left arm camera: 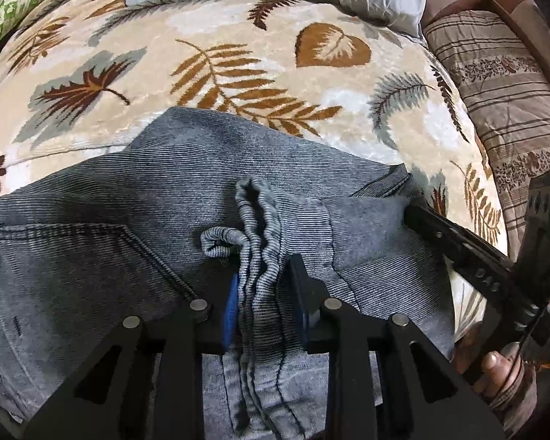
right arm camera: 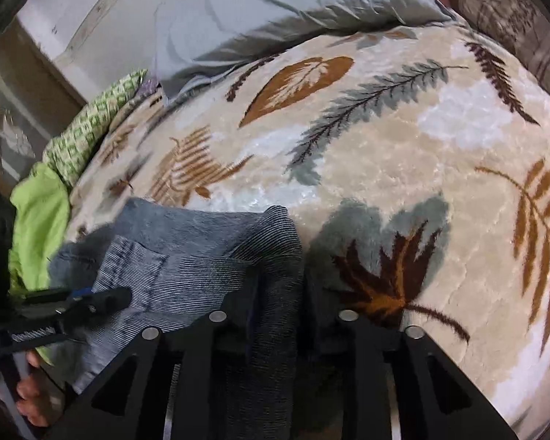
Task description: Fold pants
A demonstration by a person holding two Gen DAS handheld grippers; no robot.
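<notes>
Lying across the near part of the bed, the grey pants rest on a cream blanket printed with brown and grey leaves, a back pocket showing at the left of your left wrist view. Your left gripper has a bunched ridge of that fabric between its blue pads — the jaws stand nearly together, squeezed onto the gathered cloth, which stands up in folds just beyond the fingertips. Your right gripper is likewise narrowed down on a thick fold at the pants' edge (the dark cloth fills the gap between the fingers, so the pads themselves are hard to make out), with the patterned blanket bare just to its right.

From the left wrist view you can see the right gripper reaching in from the right side, its tip at the pants' far corner, and your right hand wrapped around its handle. The right wrist view shows the left gripper low at the left, over the fabric.

Further out — a pale grey pillow lies at the head of the blanket, a green patterned cloth beside it, and a striped brown quilt along the other side.
</notes>
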